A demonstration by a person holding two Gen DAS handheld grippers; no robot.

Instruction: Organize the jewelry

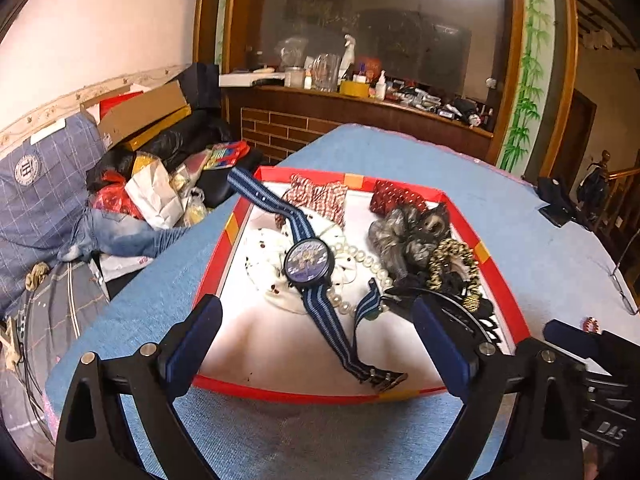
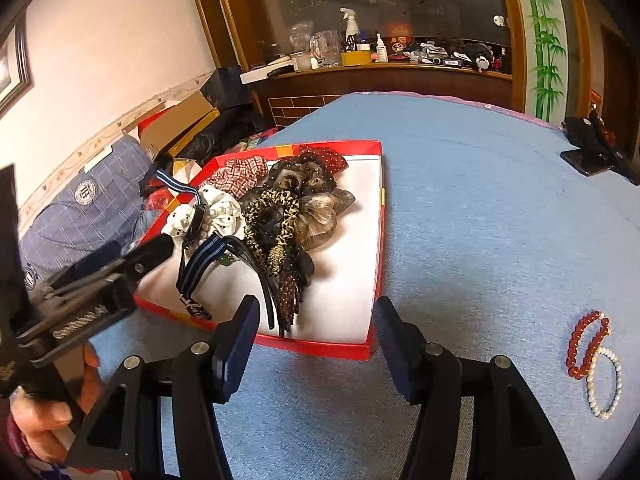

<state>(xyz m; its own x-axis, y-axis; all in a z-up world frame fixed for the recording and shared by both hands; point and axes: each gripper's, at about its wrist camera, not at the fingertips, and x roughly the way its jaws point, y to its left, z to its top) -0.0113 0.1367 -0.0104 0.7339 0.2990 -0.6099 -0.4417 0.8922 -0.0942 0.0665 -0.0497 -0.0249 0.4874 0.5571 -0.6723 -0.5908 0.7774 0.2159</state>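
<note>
A red box (image 1: 224,256) (image 2: 378,236) with a white floor sits on the blue cloth. In it lie a watch with a blue striped strap (image 1: 310,262) (image 2: 200,258), a pearl string (image 1: 360,264), several scrunchies (image 1: 404,232) (image 2: 276,208) and black hair clips (image 2: 256,264). A red bead bracelet (image 2: 586,344) and a white pearl bracelet (image 2: 606,384) lie on the cloth to the right of the box. My left gripper (image 1: 316,344) is open and empty over the box's near edge. My right gripper (image 2: 316,340) is open and empty at the box's near right corner.
The table in blue cloth (image 1: 540,248) (image 2: 480,200) ends at a pink far edge. A black clamp stand (image 2: 592,152) sits at the far right. Clothes, bags and boxes (image 1: 152,184) pile up left of the table. A cluttered wooden shelf (image 1: 360,88) is behind.
</note>
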